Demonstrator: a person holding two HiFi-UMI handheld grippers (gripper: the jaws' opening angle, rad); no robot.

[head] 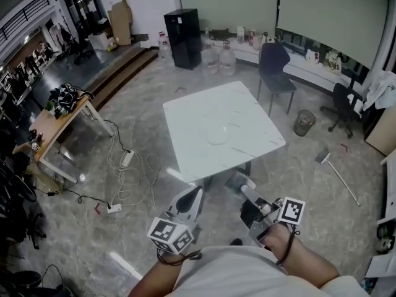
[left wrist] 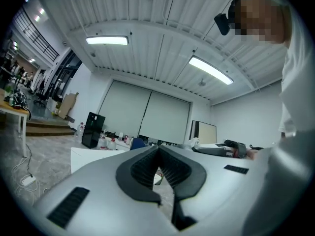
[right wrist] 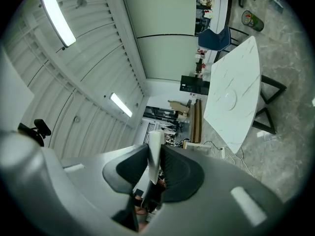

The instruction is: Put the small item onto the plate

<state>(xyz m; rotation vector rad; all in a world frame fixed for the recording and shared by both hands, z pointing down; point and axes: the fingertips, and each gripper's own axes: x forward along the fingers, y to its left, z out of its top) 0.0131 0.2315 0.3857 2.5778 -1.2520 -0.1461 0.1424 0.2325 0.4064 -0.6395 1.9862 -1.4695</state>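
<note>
A clear glass plate (head: 218,133) lies near the middle of the white square table (head: 247,113), which stands ahead of me on the marble floor. Both grippers are held low in front of my body, short of the table's near edge. My right gripper (head: 236,180) is shut on a thin white small item (right wrist: 154,154) that stands up between its pads. In the right gripper view the table (right wrist: 241,73) and the plate (right wrist: 229,98) show far off. My left gripper (head: 196,195) has its tips together (left wrist: 158,150) with nothing between them.
A dark blue chair (head: 275,67) and a waste bin (head: 303,122) stand beyond the table at the right. Cables and a power strip (head: 127,159) lie on the floor at the left, beside a wooden desk (head: 52,125). A black cabinet (head: 182,37) and water bottles (head: 219,57) are at the back.
</note>
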